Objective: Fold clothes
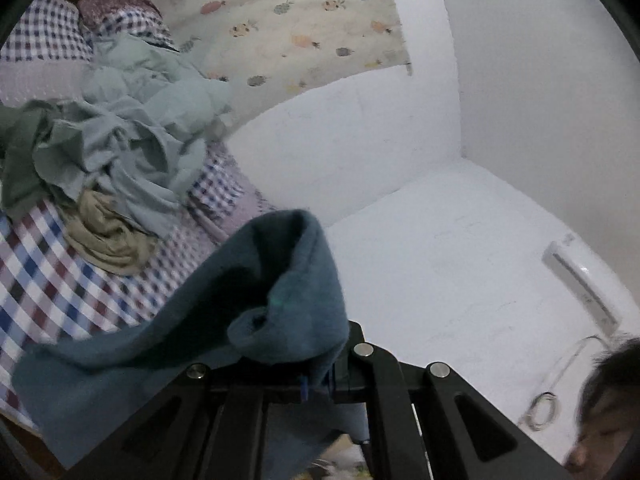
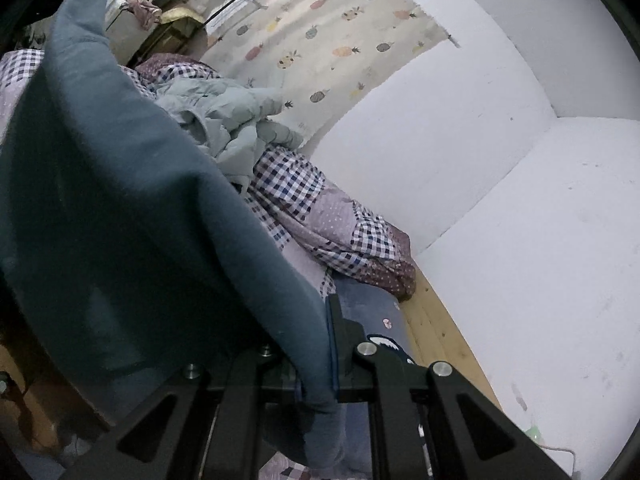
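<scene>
A dark teal garment is held up above the bed by both grippers. My left gripper is shut on one bunched edge of it; the cloth folds over the fingers and hides the tips. My right gripper is shut on another edge, and the garment hangs as a wide sheet across the left of the right wrist view. A heap of unfolded clothes, pale blue-grey, dark green and tan, lies on the checked bedcover.
White walls and a pineapple-print curtain stand behind the bed. A checked quilt is bunched along the wall. The bed's wooden edge runs at the right. Shelves with boxes stand at the far end. A person's head is at lower right.
</scene>
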The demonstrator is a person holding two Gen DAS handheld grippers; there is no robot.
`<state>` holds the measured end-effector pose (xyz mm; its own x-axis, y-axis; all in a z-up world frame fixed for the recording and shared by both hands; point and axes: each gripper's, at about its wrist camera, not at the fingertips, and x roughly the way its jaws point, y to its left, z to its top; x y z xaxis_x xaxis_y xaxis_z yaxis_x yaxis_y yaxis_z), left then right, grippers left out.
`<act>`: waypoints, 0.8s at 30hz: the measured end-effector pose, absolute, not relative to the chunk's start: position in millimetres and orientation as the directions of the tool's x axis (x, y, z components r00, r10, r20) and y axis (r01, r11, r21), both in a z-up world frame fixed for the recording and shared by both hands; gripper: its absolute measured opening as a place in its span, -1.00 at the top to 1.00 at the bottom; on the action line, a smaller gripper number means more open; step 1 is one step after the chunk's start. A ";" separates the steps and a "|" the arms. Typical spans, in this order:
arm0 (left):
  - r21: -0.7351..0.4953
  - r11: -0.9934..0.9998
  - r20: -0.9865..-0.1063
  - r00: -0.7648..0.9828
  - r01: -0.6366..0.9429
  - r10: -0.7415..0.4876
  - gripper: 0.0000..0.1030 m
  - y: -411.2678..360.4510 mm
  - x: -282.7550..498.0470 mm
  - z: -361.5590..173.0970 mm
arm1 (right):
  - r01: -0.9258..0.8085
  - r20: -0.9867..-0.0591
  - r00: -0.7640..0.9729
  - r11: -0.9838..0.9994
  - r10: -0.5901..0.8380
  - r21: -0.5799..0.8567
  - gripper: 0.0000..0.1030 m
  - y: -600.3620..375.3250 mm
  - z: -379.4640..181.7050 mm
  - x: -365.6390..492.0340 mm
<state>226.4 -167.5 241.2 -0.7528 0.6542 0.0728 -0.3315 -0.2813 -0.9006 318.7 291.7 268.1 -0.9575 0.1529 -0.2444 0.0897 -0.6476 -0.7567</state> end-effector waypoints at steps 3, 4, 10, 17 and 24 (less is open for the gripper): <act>-0.912 -0.316 -0.002 -0.769 -0.261 0.639 0.92 -166.3 200.3 220.9 | 0.126 -0.283 -0.949 -0.658 0.138 -0.742 0.85 288.4 260.0 295.1; -0.917 -0.329 -0.038 -0.770 -0.227 0.637 0.92 -165.0 186.7 210.2 | 0.139 -0.298 -0.945 -0.658 0.136 -0.740 0.85 285.6 254.8 284.3; -0.916 -0.400 -0.229 -0.760 -0.044 0.608 0.92 -151.1 109.4 149.9 | 0.237 -0.435 -0.888 -0.662 0.150 -0.711 0.85 289.4 205.7 196.3; -0.873 -0.482 -0.369 -0.738 0.067 0.565 0.92 -133.2 21.4 110.6 | 0.333 -0.578 -0.799 -0.678 0.166 -0.655 0.85 298.7 145.7 90.2; -0.841 -0.507 -0.486 -0.676 0.189 0.554 0.91 -129.1 -43.4 58.9 | 0.447 -0.725 -0.671 -0.696 0.155 -0.562 0.84 312.9 95.0 12.5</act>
<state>-43.4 -129.1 58.9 -0.6765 0.5536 -0.4857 0.1887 -0.5072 -0.8409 12.5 312.9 95.0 -0.6706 0.1550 -0.7255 0.4466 -0.6965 -0.5616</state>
